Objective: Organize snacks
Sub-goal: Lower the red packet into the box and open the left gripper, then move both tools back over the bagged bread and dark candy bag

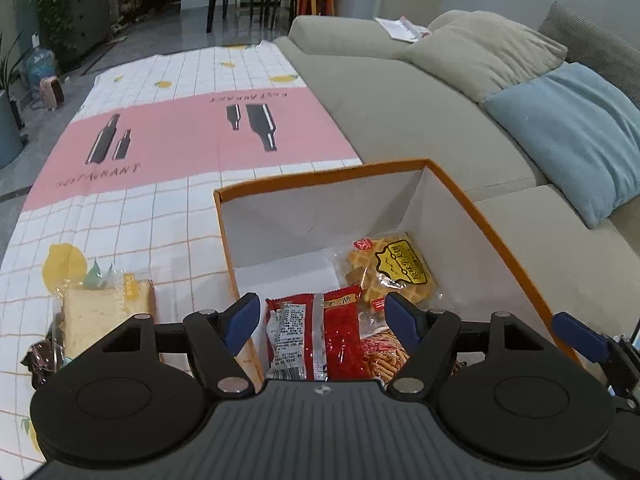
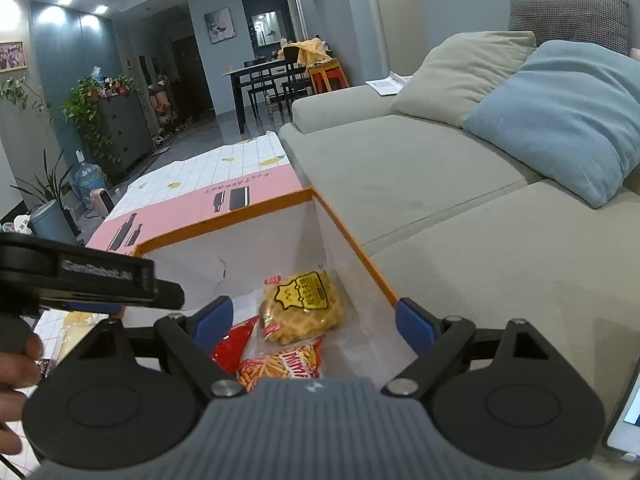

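Left wrist view: the left gripper [image 1: 320, 320] is spread wide over the orange box [image 1: 492, 224], pinching nothing. A red snack pack [image 1: 316, 336] lies below it, a waffle pack [image 1: 388, 270] farther in. The right gripper [image 2: 312, 322] is spread wide too, empty. A bread pack [image 1: 104, 312] sits left of the box, on the checked mat [image 1: 160, 216].

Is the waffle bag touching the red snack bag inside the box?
Touching. In the left wrist view the waffle bag lies with its clear wrapper edge overlapping the red snack bag on the floor of the box, with no gap between them.
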